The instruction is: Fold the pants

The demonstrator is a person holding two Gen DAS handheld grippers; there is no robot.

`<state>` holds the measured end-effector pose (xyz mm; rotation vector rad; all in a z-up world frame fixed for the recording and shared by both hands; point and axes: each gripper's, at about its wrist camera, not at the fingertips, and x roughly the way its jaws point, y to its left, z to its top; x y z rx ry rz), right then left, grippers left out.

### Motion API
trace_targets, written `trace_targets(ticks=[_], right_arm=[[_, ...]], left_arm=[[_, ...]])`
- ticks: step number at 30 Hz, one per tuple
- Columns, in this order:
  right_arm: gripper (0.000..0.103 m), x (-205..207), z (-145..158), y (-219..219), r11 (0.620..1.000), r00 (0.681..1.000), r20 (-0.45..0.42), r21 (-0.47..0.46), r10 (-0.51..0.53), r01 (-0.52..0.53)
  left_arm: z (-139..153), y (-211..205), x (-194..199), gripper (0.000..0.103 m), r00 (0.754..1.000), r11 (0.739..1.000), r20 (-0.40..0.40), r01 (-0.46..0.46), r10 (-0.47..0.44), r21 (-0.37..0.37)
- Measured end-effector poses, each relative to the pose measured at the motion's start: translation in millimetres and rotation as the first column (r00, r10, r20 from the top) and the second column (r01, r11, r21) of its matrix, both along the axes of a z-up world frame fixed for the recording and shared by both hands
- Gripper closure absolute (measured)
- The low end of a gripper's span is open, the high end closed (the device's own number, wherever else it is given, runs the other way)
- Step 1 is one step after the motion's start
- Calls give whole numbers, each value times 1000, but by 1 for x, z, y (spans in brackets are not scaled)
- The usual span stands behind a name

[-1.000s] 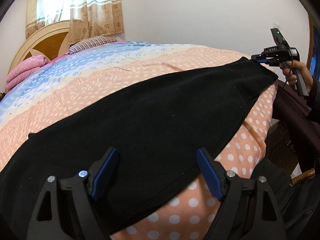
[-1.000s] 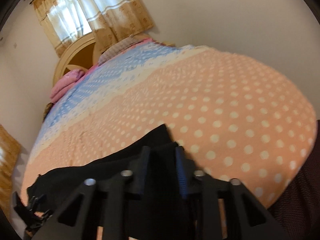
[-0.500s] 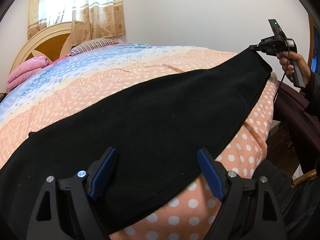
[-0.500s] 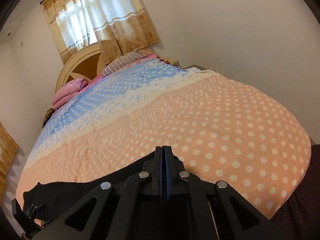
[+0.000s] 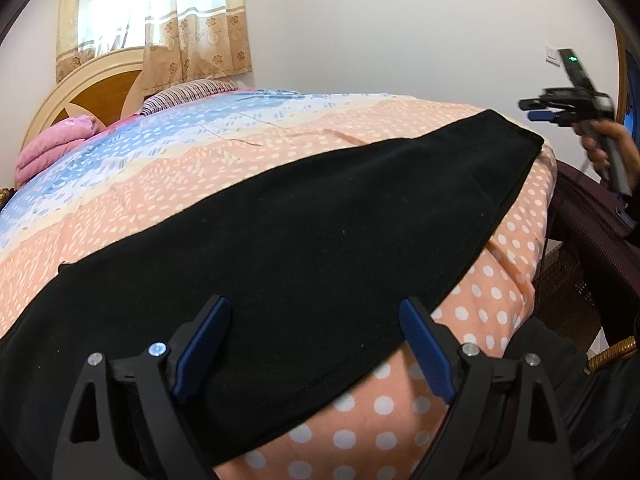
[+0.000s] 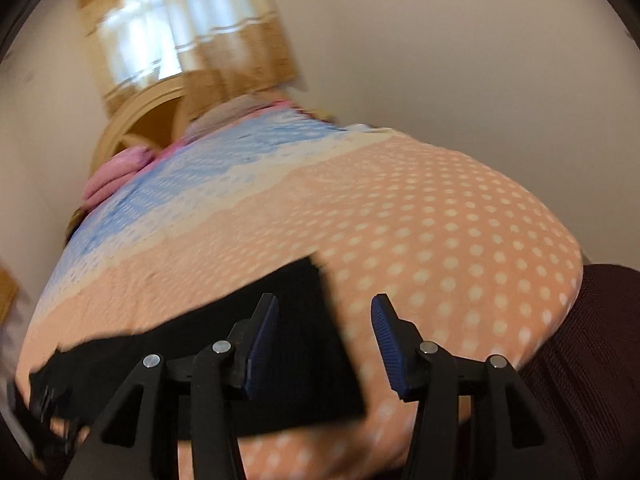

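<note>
Black pants (image 5: 320,232) lying flat across bed (image 5: 240,168), centre frame. Right gripper (image 6: 324,344) now opening wide, having released far end; left gripper (image 5: 316,352) staying wide, empty. Spreading done; folding pending.

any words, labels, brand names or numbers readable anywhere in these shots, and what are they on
None can be read.
The black pants and the dotted bedspread carry no print or tag.
The right gripper shows only a green light, no legible marking.
The right wrist view is motion-blurred.
</note>
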<state>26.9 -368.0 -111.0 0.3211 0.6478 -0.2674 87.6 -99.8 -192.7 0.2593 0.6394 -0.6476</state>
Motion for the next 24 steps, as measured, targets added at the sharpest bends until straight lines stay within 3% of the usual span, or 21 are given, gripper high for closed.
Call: trace_targets(ticks=[3,5,9,15,19,24], right_arm=[[53,2,-11,45,989,988,-60,-51,139,-142],[53,9,-20,81,961,966,-103,-119,239,-250],[53,20,-43,145,872,894,-215,-221,393,-437],[53,29,-75,180,786,850,-333,-347,408,-513],[54,21,-76,194,734,845,-333,-425,418,-531],[70,20,-80,208,669,833,-344,-497,433,-553]], left_arm=[[-1,-2,-1,12,1000,1000,8,-2,2,4],[-1,-2,-1,12,1000,1000,8,-3,3,4],[-1,2,-1,12,1000,1000,0,-6,6,-12],[-2,5,-1,11,1000,1000,3,-5,5,-23],[-2,6,-1,11,1000,999,-6,-6,6,-37],[-2,5,-1,10,1000,1000,-3,-6,6,-31]])
